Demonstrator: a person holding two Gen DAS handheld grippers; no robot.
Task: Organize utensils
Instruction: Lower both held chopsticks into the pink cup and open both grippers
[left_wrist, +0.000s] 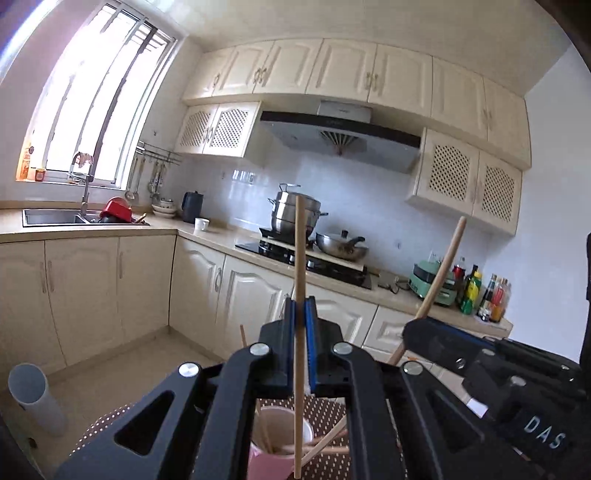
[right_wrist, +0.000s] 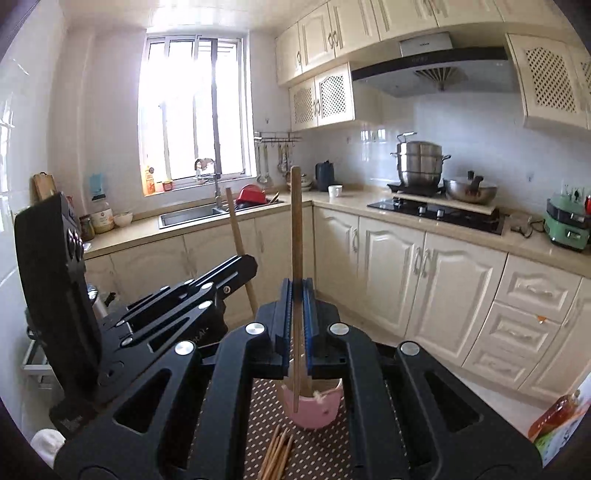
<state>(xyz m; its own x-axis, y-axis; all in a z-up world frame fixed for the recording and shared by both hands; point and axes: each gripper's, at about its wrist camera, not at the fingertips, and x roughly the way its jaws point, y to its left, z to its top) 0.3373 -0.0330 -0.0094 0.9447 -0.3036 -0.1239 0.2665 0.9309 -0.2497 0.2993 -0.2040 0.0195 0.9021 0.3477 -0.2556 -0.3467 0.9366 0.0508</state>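
While the table (right_wrist: 325, 454) under its brown dotted cloth carries a pink cup (right_wrist: 314, 410), both tongs hang above it. Left tongs (left_wrist: 300, 314) are clenched on an upright wooden chopstick (left_wrist: 300, 266) whose lower end reaches down beside the cup's rim. Right tongs (right_wrist: 298, 295) likewise grip another chopstick (right_wrist: 295, 221) upright over the cup. Loose chopsticks (right_wrist: 277, 456) lie on the cloth near the cup.
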